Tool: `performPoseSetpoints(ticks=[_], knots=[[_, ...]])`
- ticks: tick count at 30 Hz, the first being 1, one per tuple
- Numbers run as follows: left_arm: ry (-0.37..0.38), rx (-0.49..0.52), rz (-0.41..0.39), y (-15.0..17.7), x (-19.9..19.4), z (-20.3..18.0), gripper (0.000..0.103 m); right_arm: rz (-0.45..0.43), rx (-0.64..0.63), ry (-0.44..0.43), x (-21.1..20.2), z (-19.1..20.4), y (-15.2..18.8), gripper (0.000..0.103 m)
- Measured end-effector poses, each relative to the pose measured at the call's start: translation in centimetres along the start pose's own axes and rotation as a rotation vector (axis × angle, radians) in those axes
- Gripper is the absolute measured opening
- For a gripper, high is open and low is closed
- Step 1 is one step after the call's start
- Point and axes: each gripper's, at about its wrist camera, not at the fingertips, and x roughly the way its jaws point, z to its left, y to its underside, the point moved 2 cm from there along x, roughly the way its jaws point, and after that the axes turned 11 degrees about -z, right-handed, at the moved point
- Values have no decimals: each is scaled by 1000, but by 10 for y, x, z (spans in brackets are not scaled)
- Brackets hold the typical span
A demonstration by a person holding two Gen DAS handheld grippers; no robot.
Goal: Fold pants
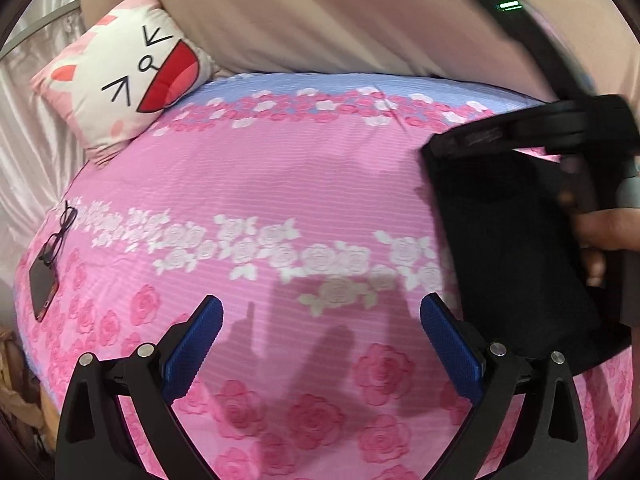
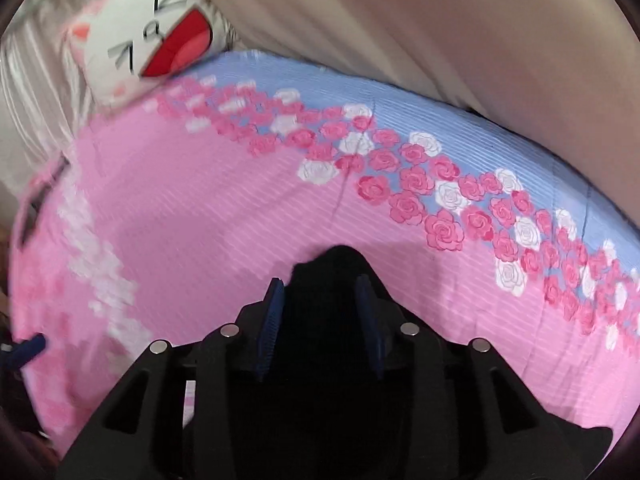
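The left gripper (image 1: pixel 321 330) is hovering over the pink rose-printed bedsheet (image 1: pixel 248 184) with its blue-padded fingers (image 1: pixel 196 344) spread wide apart and nothing lying between them; its shadow is falling on the sheet just ahead. The right gripper (image 2: pixel 320 304) is clamping the black pants (image 2: pixel 340 264), its blue pads pressing in on either side of a bunched fold of the dark fabric that is poking out past the fingertips. In the left wrist view those pants (image 1: pixel 516 248) are hanging as a flat black panel at the right side, above the sheet, with the right gripper's black body at their top edge and the person's fingers wrapping its handle near the frame's right border. A cat-face pillow (image 1: pixel 132 76) is leaning at the far left corner of the bed, against a beige fabric backdrop (image 1: pixel 340 12). A pair of glasses (image 1: pixel 62 228) and a dark phone (image 1: pixel 42 284) are lying close together near the left edge of the sheet.
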Motion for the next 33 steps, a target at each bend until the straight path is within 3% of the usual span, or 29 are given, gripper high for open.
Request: performPoseSetpoints(ticks=[4, 7, 9, 10, 12, 13, 14, 15, 18, 21, 22, 24, 28, 33], knots=[[-4, -15, -20, -2, -6, 13, 98, -141, 63, 24, -84, -28, 14, 34], [12, -24, -23, -5, -6, 11, 98, -88, 51, 104, -114, -58, 49, 34], [35, -17, -32, -9, -8, 2, 98, 8, 54, 311, -111, -104, 90, 34], [43, -11, -38, -10, -10, -4, 98, 16, 90, 343, -112, -128, 108, 42], [59, 13, -46, -11, -16, -17, 98, -48, 312, 215, -134, -163, 123, 32], [63, 29, -50, -11, -19, -23, 98, -50, 321, 256, -144, -164, 120, 29], [63, 49, -55, -12, -22, -30, 98, -78, 255, 333, -156, -153, 109, 32], [66, 60, -60, -13, -24, -35, 98, -105, 230, 330, -163, -145, 103, 32], [85, 76, -73, -15, -32, -52, 98, -123, 213, 207, -167, -121, 93, 30], [100, 100, -72, -13, -33, -65, 98, -13, 137, 275, -134, -124, 122, 32], [98, 116, -71, -10, -31, -70, 98, -52, 173, 243, -135, -133, 130, 32], [59, 167, -45, -1, -21, -78, 98, -81, 295, 196, -155, -146, 130, 29], [45, 172, -30, 7, -20, -76, 98, -137, 223, 261, -203, -126, 126, 32], [105, 101, 6, 10, -26, -63, 98, -85, 281, 339, -238, -145, 179, 34]])
